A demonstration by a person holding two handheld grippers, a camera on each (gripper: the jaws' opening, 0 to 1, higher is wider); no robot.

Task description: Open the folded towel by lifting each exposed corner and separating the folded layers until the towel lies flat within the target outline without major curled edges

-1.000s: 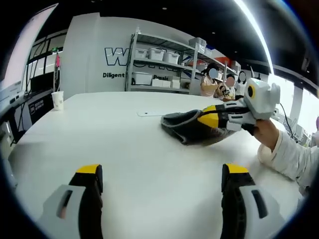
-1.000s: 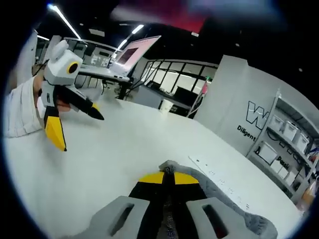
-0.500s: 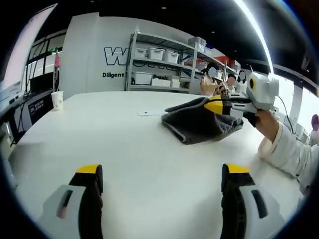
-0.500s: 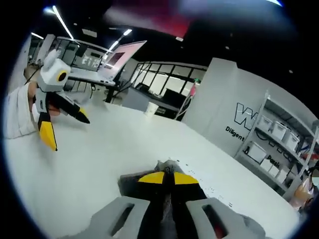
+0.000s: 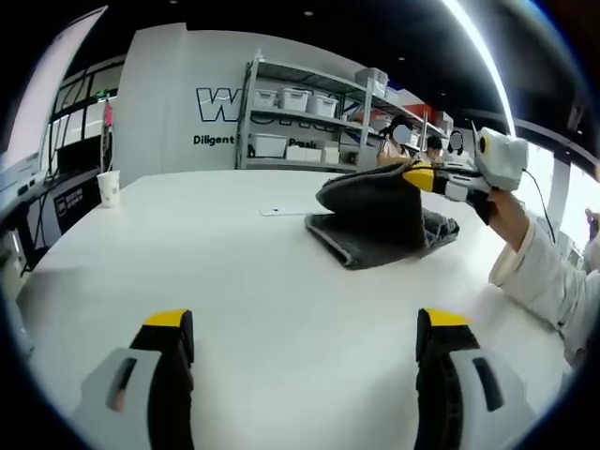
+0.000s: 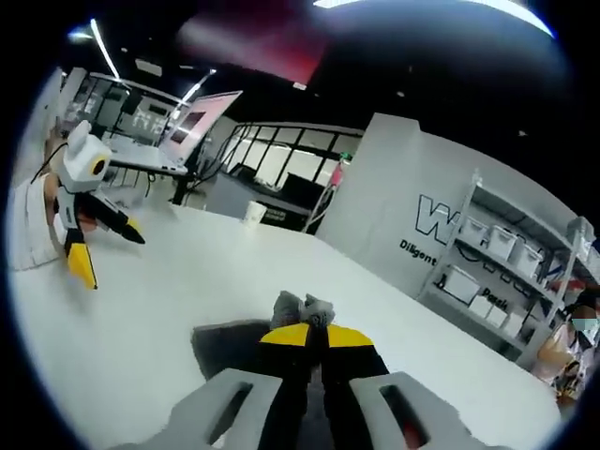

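Spreading wide across both views, the white desk carries the dark grey towel toward its far side. The right gripper, jaws pressed together, pinches a towel corner raised off the lower layers. The left gripper hovers spread apart above bare desk. A paper cup stands at the far edge.

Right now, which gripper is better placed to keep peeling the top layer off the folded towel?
The right gripper. Its jaws are shut on a corner of the gray towel, holding that layer lifted above the white table. The left gripper is open and well away from the towel.
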